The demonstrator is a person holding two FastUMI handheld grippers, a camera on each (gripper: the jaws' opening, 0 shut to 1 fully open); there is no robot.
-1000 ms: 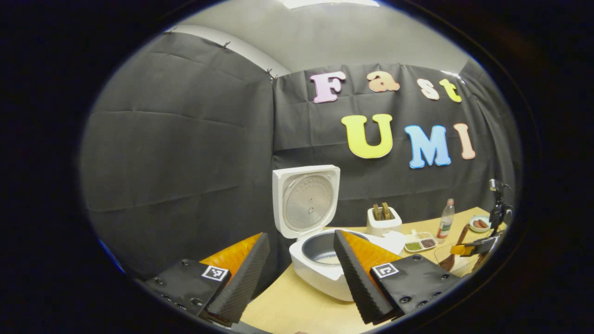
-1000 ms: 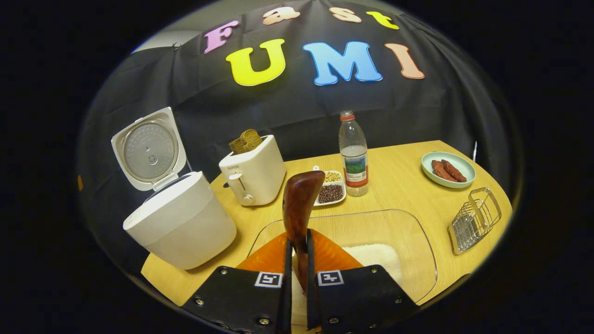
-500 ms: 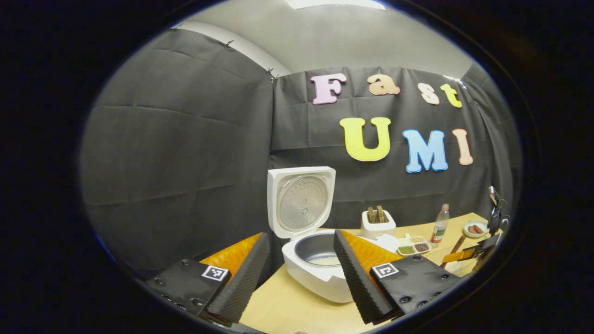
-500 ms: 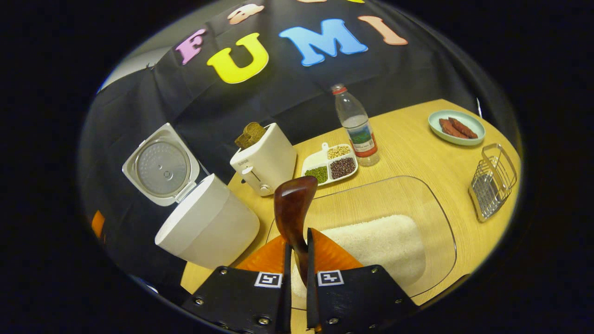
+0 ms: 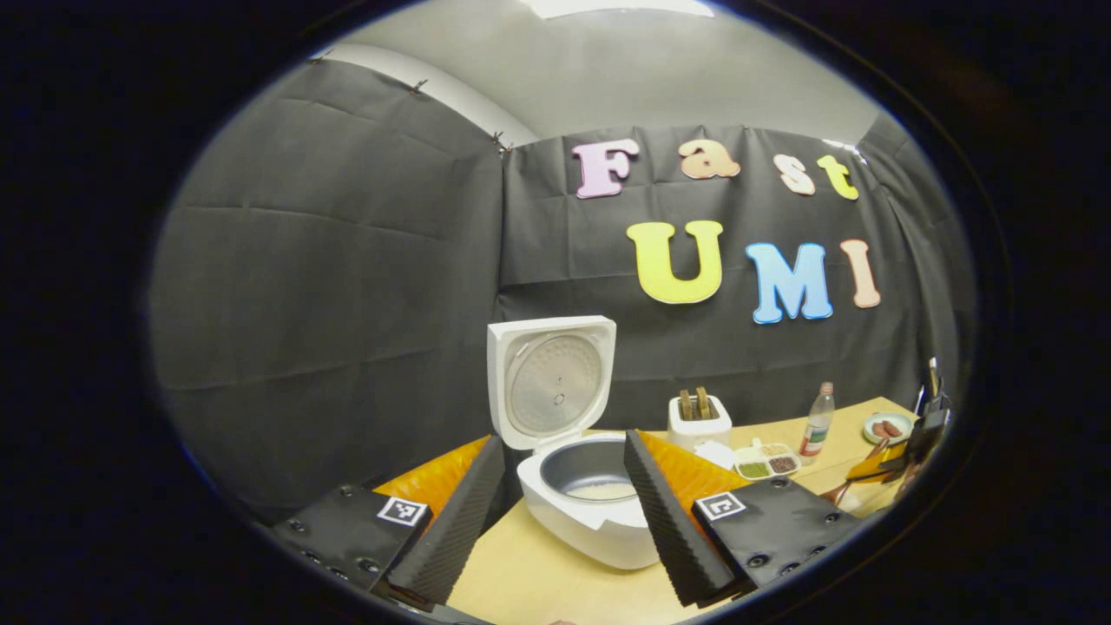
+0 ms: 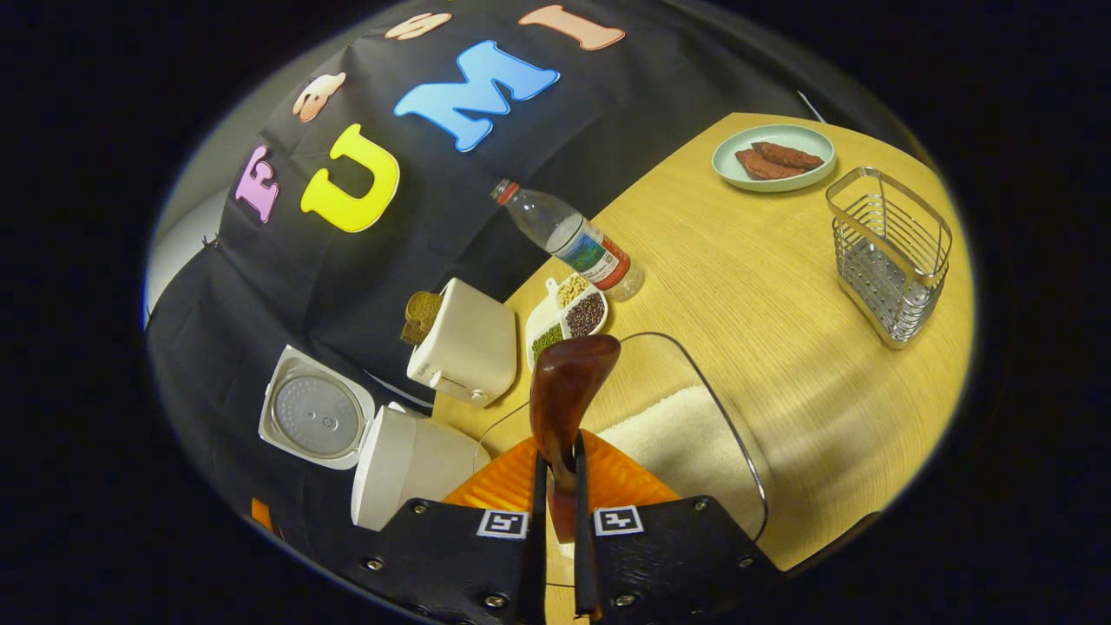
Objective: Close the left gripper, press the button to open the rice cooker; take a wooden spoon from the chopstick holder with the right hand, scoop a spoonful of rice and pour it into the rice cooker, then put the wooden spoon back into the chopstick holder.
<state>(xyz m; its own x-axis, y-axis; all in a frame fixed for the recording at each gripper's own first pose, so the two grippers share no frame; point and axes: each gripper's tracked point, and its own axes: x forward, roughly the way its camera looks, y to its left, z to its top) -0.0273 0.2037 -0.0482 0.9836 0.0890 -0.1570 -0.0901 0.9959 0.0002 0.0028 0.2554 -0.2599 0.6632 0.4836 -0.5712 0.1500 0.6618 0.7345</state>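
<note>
The white rice cooker (image 5: 568,512) stands open with its lid (image 5: 551,382) upright; a little white rice lies in the pot. My left gripper (image 5: 562,443) is open just short of it, holding nothing. My right gripper (image 6: 555,464) is shut on the handle of the dark wooden spoon (image 6: 568,391), whose bowl points up over the glass dish (image 6: 694,382) of rice (image 6: 677,434). The view is rolled sideways. The wire chopstick holder (image 6: 890,247) stands on the table at the right. The cooker (image 6: 408,460) sits at the lower left. Far right in the left gripper view is the right gripper (image 5: 903,447).
On the wooden table (image 6: 764,286) stand a white toaster (image 6: 464,343) with bread, a divided dish of beans (image 6: 568,317), a water bottle (image 6: 573,243) and a green plate of sausages (image 6: 772,156). Black cloth walls close the back.
The right gripper has rolled and tilted with the spoon, so its scene turns; the spoon bowl stays over the glass dish. The left gripper has drawn back a little from the cooker.
</note>
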